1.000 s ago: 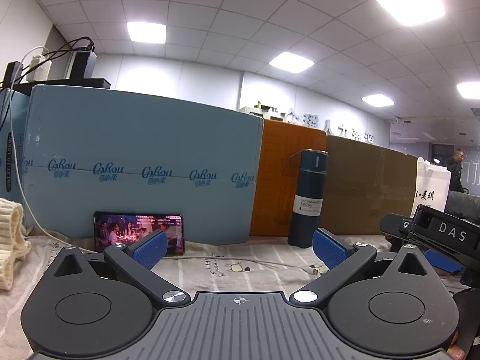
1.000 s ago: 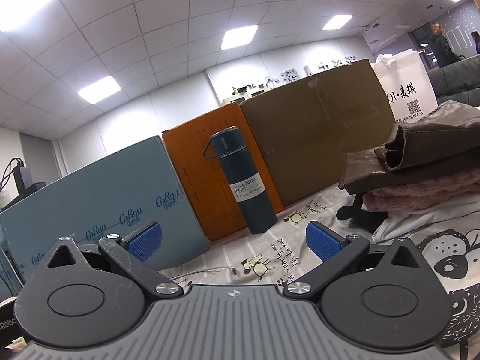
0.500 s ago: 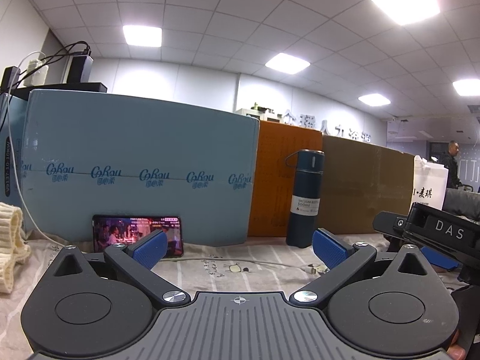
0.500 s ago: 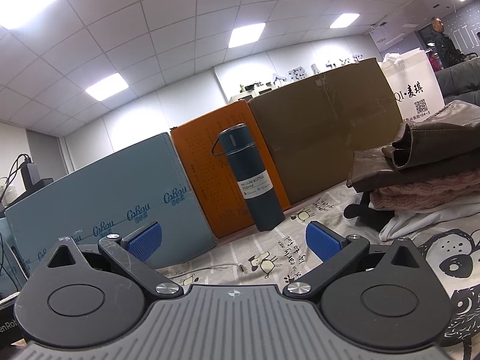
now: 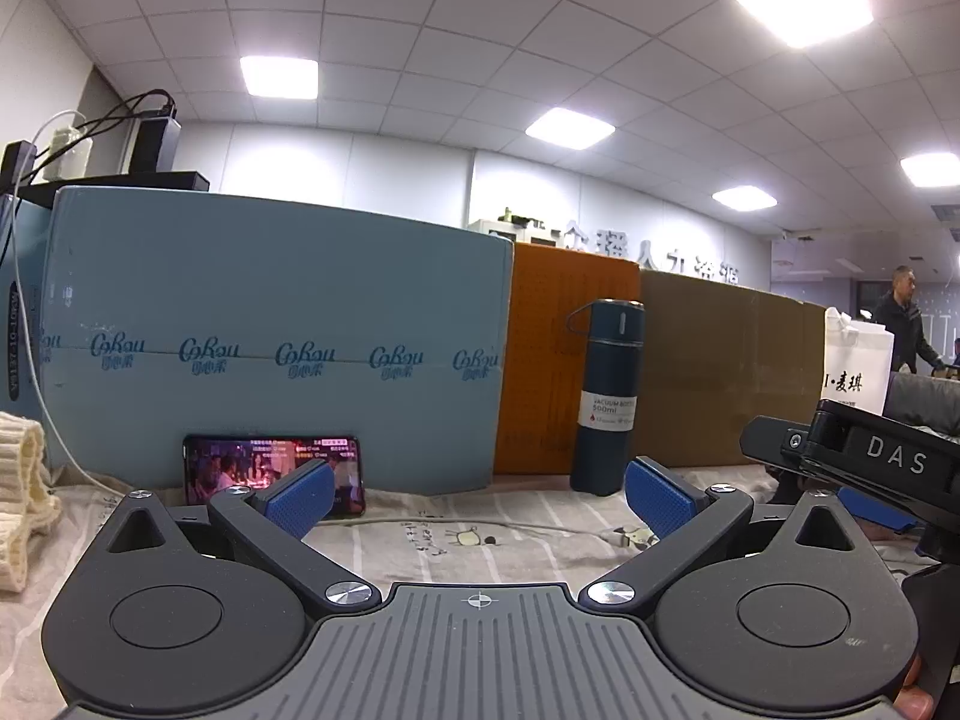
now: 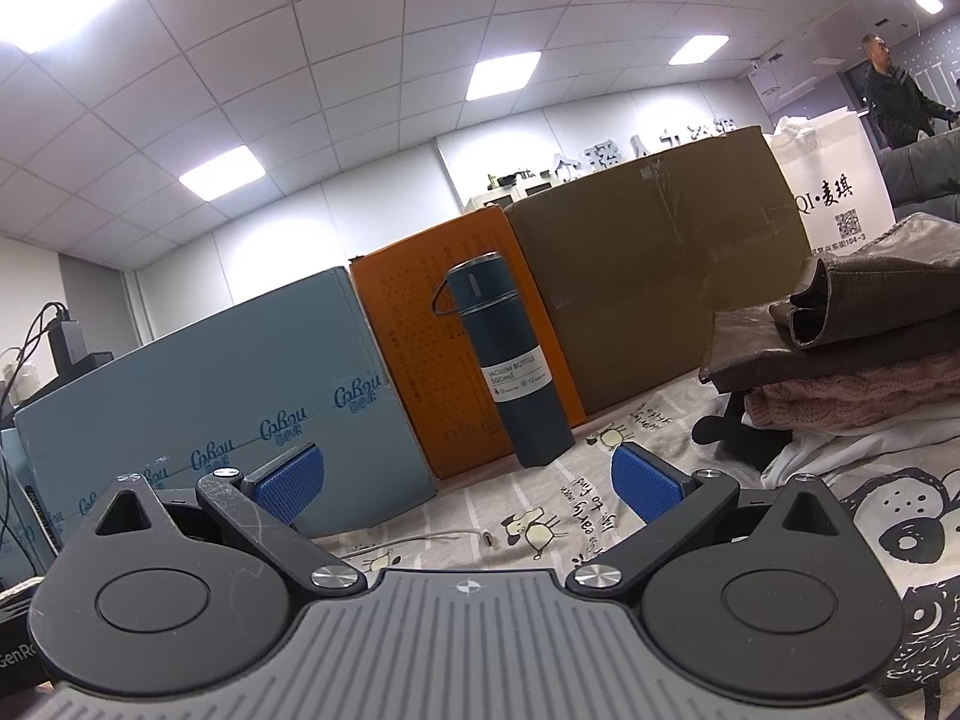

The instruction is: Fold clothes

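Left wrist: my left gripper (image 5: 477, 489) fingers apart, empty, over the printed sheet (image 5: 420, 546), phone (image 5: 273, 474) ahead; right wrist: my right gripper (image 6: 465, 480) fingers apart, empty, folded clothes pile (image 6: 852, 360) stacked at right beside the vacuum bottle (image 6: 510, 372).

An open-plan office is indicated: a grid of ceiling tiles (image 5: 480, 30) with recessed light panels (image 5: 279, 77) is seen overhead, large lettering (image 6: 636, 150) is mounted on the far white wall, and a standing person (image 5: 900, 324) is visible beyond.
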{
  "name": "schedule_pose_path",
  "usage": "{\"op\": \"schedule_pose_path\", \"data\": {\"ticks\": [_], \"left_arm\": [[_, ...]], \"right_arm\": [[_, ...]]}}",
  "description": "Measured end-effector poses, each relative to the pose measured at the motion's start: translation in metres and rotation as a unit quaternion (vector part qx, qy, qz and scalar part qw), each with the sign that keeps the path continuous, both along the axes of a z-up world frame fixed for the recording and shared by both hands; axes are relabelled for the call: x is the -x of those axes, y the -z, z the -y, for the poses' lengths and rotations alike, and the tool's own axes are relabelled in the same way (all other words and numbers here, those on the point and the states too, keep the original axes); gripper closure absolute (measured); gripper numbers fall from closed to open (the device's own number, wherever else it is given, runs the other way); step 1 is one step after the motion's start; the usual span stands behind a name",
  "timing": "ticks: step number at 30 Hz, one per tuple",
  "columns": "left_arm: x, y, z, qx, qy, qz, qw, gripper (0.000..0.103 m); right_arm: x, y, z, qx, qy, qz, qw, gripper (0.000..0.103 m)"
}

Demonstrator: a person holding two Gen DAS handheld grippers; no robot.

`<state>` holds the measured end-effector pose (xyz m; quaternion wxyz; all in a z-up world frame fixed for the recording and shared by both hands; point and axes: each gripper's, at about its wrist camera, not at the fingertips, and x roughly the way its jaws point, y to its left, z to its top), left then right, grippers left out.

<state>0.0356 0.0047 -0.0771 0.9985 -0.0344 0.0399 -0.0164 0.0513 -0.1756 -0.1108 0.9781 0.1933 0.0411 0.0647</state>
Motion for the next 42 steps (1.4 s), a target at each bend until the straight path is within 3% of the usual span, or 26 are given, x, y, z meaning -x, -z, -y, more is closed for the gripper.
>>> {"op": "schedule_pose_path", "data": {"ticks": [11,15,21,31,37,42], "left_arm": [[0.005,0.004,0.004,-0.014,-0.002,0.033,0.9994,0.0],[0.007,0.004,0.007,-0.021,0.015,0.04,0.9989,0.0],[0.006,0.0,0.018,-0.043,-0.002,0.041,0.9982,0.0],[-0.011,-0.005,0.072,-0.082,0.082,0.018,0.9931,0.0],[-0.04,-0.014,0.105,-0.058,0.133,0.013,0.9894,0.0],[-0.075,-0.019,0.119,0.014,0.171,-0.02,0.9849,0.0]], "right_arm": [[0.006,-0.004,0.001,0.021,0.036,0.014,0.999,0.0],[0.011,-0.013,0.012,0.024,0.058,0.019,0.998,0.0],[0.016,-0.02,0.038,0.055,0.078,0.027,0.995,0.0],[0.013,-0.014,0.11,0.098,0.156,0.015,0.983,0.0],[-0.009,-0.01,0.144,0.109,0.183,-0.019,0.977,0.0],[-0.047,-0.016,0.155,0.117,0.18,-0.05,0.975,0.0]]}}
